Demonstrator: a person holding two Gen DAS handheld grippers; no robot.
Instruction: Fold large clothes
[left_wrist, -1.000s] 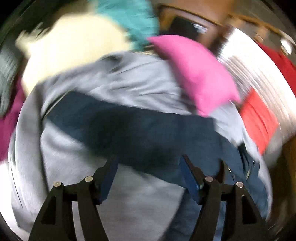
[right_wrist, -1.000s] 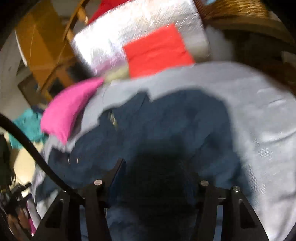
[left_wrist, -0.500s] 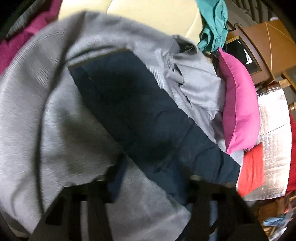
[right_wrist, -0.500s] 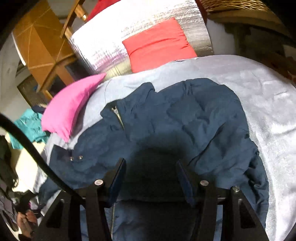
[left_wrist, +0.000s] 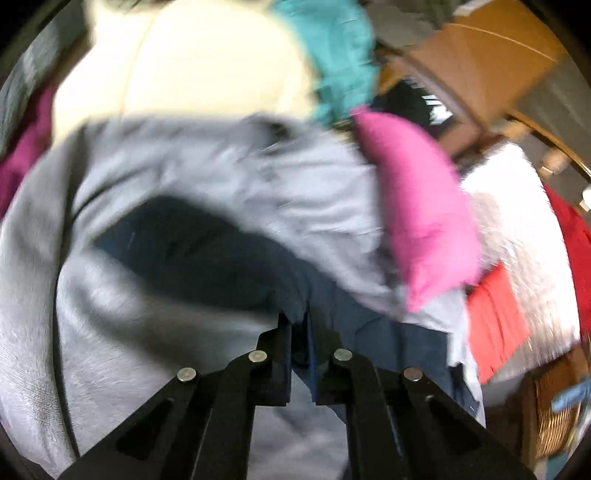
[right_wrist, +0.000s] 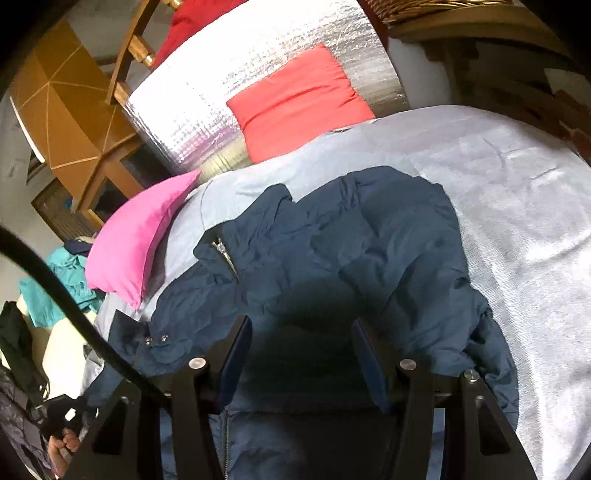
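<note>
Pinching a fold of the navy jacket (left_wrist: 221, 251), spread on the grey-covered bed (right_wrist: 517, 192), in my just-closed left tongs (left_wrist: 299, 325), I keep the half-open right tongs (right_wrist: 301, 354) empty above its near middle, lifting slowly so nothing slips.

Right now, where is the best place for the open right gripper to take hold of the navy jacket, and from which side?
Probably the bunched hem fold of the navy jacket, from the right gripper's right. It stands raised off the grey blanket, so the fingers can likely close around it.
</note>
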